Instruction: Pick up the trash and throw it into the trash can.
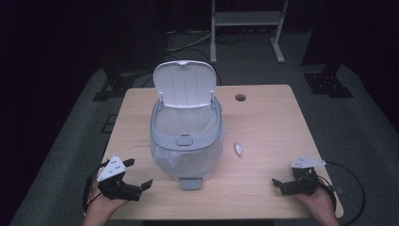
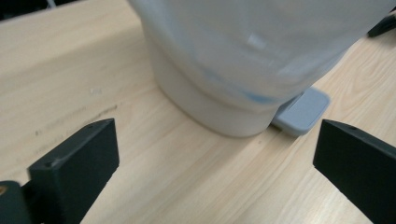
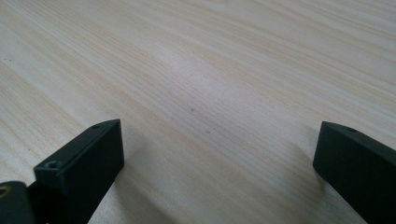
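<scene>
Pedal bin (image 1: 186, 141) with lid up, crumpled scrap (image 1: 239, 149) beside it — left gripper (image 1: 139, 174) and right gripper (image 1: 278, 184) both wide open, empty — approach the scrap squarely before closing.

One bin (image 1: 186, 136) with one open lid (image 1: 184, 84) is standing on one table (image 1: 268, 122); one small wrapper (image 1: 239, 149) is lying beside it.

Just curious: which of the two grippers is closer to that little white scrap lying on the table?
Right. The right gripper sits beyond the white scrap near the table's front-right corner; the left gripper lies farther off, across the open-lidded bin.
</scene>
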A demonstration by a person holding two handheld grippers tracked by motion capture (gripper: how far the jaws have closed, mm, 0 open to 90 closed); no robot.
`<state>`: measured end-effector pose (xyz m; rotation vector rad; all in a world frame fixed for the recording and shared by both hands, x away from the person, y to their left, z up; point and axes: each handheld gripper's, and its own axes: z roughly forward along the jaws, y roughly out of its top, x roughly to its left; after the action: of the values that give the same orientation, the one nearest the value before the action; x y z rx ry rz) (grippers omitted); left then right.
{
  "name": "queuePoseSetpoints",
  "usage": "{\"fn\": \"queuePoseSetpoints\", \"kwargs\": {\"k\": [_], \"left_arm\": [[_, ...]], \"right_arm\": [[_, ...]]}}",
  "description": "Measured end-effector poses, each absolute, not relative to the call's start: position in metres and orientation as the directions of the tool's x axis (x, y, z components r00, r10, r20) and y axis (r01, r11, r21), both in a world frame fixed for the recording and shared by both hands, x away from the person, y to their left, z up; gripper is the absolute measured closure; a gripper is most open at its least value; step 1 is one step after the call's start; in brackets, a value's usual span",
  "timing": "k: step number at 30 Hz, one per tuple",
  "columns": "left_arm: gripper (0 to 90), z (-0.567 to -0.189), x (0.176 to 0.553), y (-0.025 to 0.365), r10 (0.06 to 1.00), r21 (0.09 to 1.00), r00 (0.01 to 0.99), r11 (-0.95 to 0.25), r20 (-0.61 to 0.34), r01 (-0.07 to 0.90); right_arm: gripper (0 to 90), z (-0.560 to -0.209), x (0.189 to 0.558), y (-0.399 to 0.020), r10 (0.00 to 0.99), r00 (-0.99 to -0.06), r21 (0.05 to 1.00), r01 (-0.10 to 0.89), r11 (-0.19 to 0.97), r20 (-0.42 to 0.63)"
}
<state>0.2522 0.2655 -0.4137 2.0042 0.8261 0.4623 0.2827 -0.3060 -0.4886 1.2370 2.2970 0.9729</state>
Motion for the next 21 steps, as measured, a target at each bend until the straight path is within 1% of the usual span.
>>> {"fn": "queuePoseSetpoints", "kwargs": {"k": [6,9,11,14,21], "left_arm": [[0.0,-0.431,0.256,0.263,0.706,0.821,0.708,-0.419,0.027,0.387],[0.0,-0.44,0.258,0.263,0.711,0.812,0.703,-0.417,0.01,0.409],[0.0,-0.446,0.259,0.263,0.712,0.803,0.702,-0.428,0.016,0.415],[0.0,-0.456,0.262,0.263,0.709,0.781,0.705,-0.444,0.007,0.439],[0.0,-0.476,0.269,0.264,0.713,0.718,0.7,-0.509,0.044,0.474]], "right_arm": [[0.8,-0.488,0.283,-0.306,0.83,-0.558,0.71,0.588,0.387,0.01],[0.9,-0.487,0.283,-0.304,0.829,-0.559,0.706,0.593,0.388,0.015],[0.8,-0.487,0.283,-0.304,0.829,-0.56,0.704,0.594,0.389,0.014],[0.9,-0.487,0.283,-0.303,0.827,-0.562,0.702,0.595,0.392,0.015],[0.9,-0.483,0.283,-0.301,0.821,-0.57,0.708,0.59,0.388,0.026]]}}
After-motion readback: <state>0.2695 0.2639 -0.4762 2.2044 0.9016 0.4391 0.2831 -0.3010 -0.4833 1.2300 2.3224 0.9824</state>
